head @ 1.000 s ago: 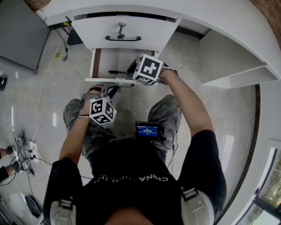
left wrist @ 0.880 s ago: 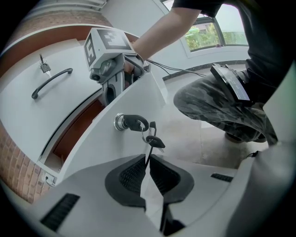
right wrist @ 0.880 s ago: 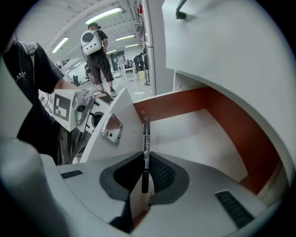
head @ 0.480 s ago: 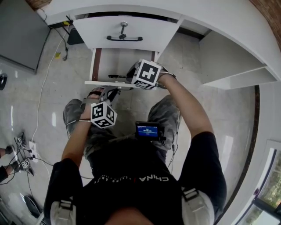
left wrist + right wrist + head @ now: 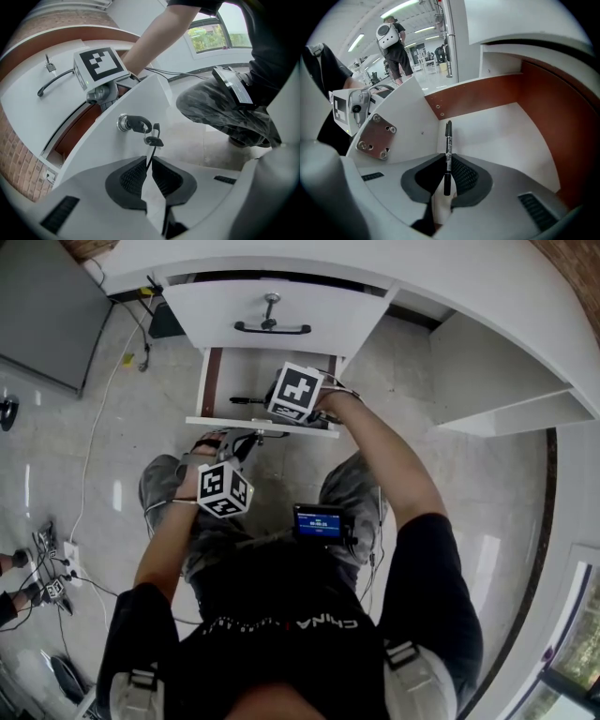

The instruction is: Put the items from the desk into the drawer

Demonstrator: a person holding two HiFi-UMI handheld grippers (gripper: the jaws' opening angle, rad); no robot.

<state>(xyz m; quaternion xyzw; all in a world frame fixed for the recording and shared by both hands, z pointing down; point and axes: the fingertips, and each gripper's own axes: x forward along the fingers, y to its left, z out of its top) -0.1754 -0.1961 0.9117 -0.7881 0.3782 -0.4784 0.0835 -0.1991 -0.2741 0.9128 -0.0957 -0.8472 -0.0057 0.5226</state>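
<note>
Pen [image 5: 448, 136] clamped in right gripper [image 5: 449, 161], inside open drawer [image 5: 501, 131], close to its side wall, not yet set down. Left gripper [image 5: 149, 164] looks pinched on key [image 5: 152, 139] hanging at lock [image 5: 125, 123]. Likely to bounce or roll if released here; could also twist key or shift drawer with any left-side tug.

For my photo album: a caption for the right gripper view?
Right gripper holds a black marker over the open drawer.
</note>
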